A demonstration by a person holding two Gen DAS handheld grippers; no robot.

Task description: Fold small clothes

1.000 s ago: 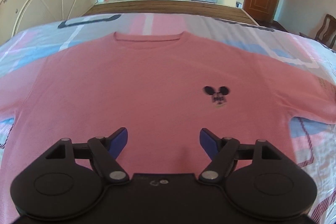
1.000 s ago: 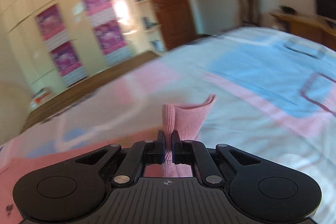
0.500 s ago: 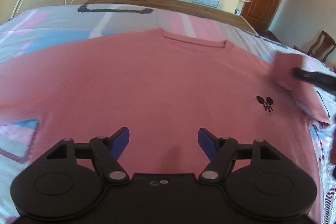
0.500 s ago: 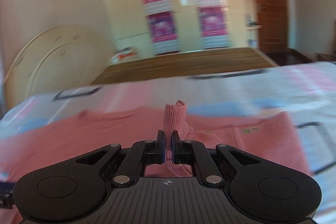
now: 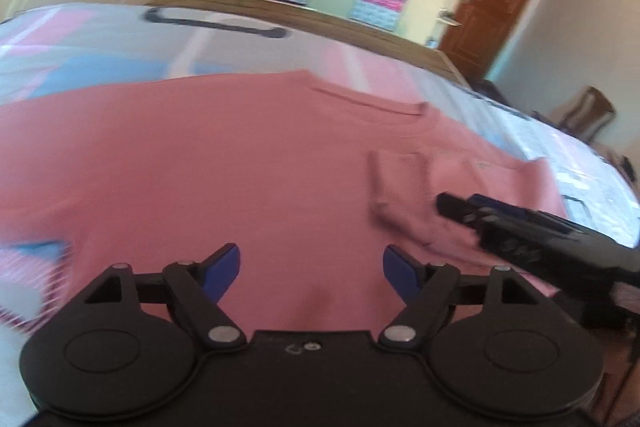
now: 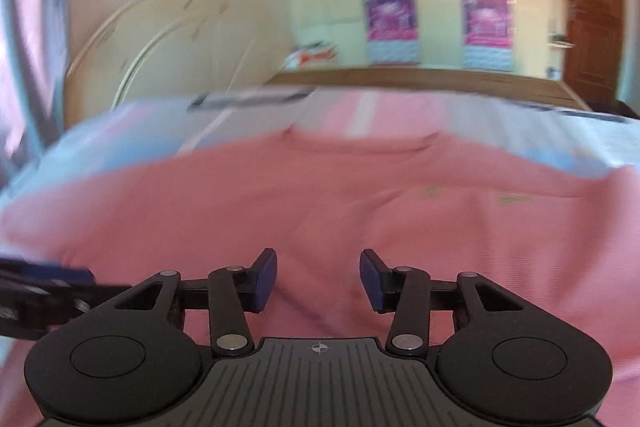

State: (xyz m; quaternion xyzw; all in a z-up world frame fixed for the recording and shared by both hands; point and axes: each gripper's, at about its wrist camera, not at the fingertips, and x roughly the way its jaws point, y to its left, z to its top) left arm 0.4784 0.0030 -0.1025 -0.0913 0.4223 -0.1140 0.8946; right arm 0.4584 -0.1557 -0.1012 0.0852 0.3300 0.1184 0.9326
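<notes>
The pink T-shirt (image 5: 224, 163) is lying collar-away, its folded sleeve (image 5: 404, 183) sitting right of centre (blurry). The right gripper (image 6: 318, 279) is hovering nearer, released; the left gripper (image 5: 311, 265) is gaping, empty.

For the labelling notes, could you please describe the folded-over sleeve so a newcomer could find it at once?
Start at the bed with its pink and blue cover, where a pink T-shirt lies flat. On the shirt's right side, below the neckline, the sleeve lies folded inward, the only doubled flap with a ribbed cuff edge.

Two matte black claws — left claw (image 5: 311, 269), right claw (image 6: 318, 277) — are showing blue finger pads (image 5: 220, 269), silver pivot screws and round side discs; the right one's base is ribbed.
</notes>
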